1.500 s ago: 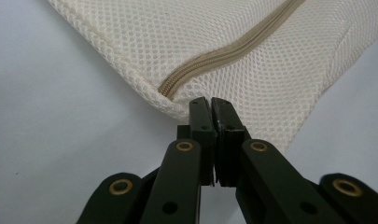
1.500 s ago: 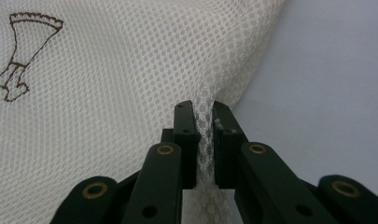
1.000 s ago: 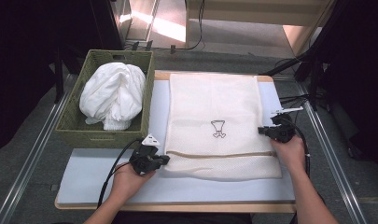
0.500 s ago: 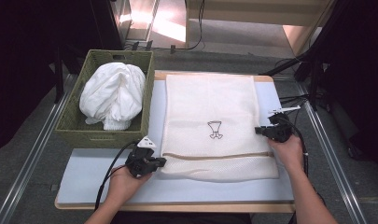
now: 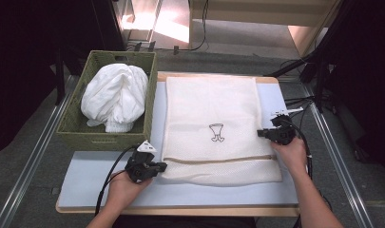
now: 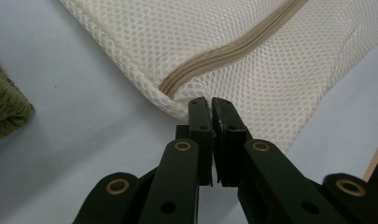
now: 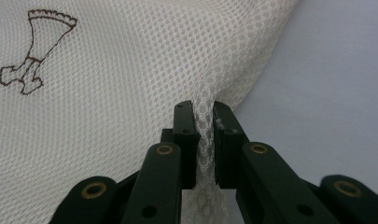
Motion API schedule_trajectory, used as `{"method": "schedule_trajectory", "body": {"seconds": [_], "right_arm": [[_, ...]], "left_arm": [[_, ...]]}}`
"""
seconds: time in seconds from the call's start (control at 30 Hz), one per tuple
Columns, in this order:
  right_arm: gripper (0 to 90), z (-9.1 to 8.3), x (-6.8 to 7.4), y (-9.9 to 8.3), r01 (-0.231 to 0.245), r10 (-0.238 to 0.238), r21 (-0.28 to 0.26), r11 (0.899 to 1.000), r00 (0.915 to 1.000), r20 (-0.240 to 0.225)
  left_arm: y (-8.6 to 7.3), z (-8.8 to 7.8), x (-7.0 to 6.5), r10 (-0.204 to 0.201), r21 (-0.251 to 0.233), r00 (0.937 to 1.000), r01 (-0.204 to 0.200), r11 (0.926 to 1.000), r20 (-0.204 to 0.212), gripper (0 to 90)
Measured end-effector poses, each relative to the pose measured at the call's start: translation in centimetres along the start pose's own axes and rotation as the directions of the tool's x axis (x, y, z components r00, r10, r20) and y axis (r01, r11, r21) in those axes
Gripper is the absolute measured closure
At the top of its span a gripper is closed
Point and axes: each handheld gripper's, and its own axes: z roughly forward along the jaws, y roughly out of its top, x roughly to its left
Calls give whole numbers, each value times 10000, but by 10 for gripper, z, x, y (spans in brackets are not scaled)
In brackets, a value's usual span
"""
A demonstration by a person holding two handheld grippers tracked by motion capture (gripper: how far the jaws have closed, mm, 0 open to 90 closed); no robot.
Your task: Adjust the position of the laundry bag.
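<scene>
Pale-blue table mat (image 5: pixel 95 171), left gripper (image 5: pixel 154 167) lower than before, jaws shut at mesh bag (image 5: pixel 214 109) corner; right gripper (image 5: pixel 263 133) pinching mesh

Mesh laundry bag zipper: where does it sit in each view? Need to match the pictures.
High view: the tan zipper runs across the mesh laundry bag near its front edge.
Left gripper view: the zipper runs diagonally from upper right to its end above the jaw tips.
Right gripper view: zipper not in it.
Shared landmark: the brown printed emblem, upper left in the right gripper view.
</scene>
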Motion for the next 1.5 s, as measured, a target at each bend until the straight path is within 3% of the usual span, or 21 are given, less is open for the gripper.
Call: {"method": "schedule_trajectory", "body": {"seconds": [0.1,0.27,0.5,0.63,0.7,0.77,0.97,1.1,1.23,1.5], "right_arm": [[829,0,2,0,-42,42,8,10000,10000,-53],[824,-2,3,0,4,-5,-27,10000,9999,-101],[801,2,1,-2,-11,12,161,9999,10000,-93],[717,0,-1,-2,-101,103,128,9999,9999,-93],[644,-4,-1,-2,33,-33,29,10000,10000,-22],[622,-8,-1,-2,-26,26,-150,9999,10000,-17],[583,-23,1,-2,-39,28,-786,9969,9999,-144],[527,-31,9,-5,281,-299,-985,9947,9994,-171],[513,-38,11,-10,434,-455,-1108,9929,9988,-165],[506,-53,8,-26,222,-249,-1275,9916,9995,-192]], "left_arm": [[-1,-1,0,2,95,10000,-1,10000,-70,878],[-2,0,3,-396,155,9992,396,9991,32,875],[-2,0,4,-404,188,9990,400,9990,177,834],[0,-4,5,-662,9,9974,662,9978,281,776],[1,-6,4,-601,-171,9979,605,9980,261,723],[4,-10,2,-290,-372,9988,305,9988,386,688],[9,-15,2,-182,-536,9968,224,9983,773,612],[12,-17,-2,260,-714,9966,-204,9972,778,554],[15,-17,-4,312,-774,9948,-237,9967,970,507],[21,-14,-5,346,-816,9930,-254,9963,1129,367]]}}
